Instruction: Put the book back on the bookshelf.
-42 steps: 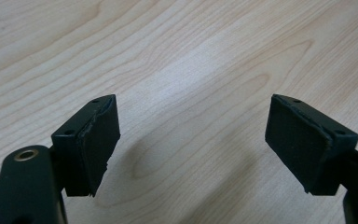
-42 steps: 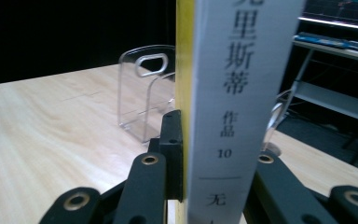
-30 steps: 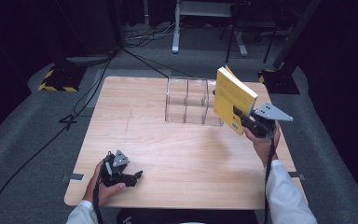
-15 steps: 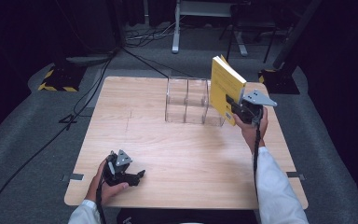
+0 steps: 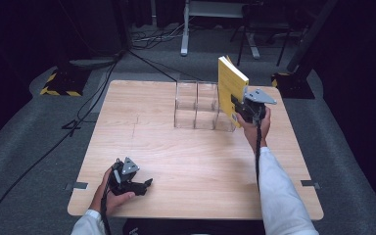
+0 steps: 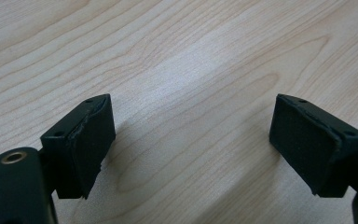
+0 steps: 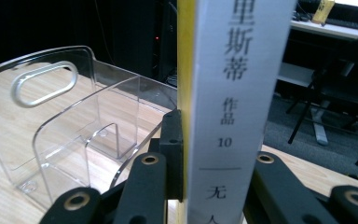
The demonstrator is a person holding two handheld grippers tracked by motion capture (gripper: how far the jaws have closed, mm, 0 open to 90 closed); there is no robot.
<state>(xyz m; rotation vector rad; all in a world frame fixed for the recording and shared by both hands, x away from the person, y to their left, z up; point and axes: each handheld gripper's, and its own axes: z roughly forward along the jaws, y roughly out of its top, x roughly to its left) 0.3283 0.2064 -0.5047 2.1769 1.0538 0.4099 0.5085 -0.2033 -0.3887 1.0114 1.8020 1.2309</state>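
A yellow book [image 5: 230, 88] stands upright in the air with my right gripper [image 5: 237, 105] shut on its lower edge. It hangs at the right end of a clear acrylic divider rack [image 5: 196, 105] at the back middle of the wooden table [image 5: 196, 161]. In the right gripper view the book's white spine [image 7: 233, 93] rises between the jaws of the right gripper [image 7: 214, 158], and the rack [image 7: 74, 126] lies just to its left. My left gripper [image 5: 144, 185] rests near the front left edge, open. Its pads [image 6: 93, 140] stand wide apart over bare wood.
A black-and-yellow striped block [image 5: 58, 81] and cables [image 5: 98, 98] lie on the grey floor left of the table. Metal stand legs [image 5: 186, 29] and a dark base [image 5: 293, 81] sit behind it. A broad bare stretch of table separates the two hands.
My right hand has carried the book left and farther back, from beside the rack's right end to over it. The left gripper has stayed put.
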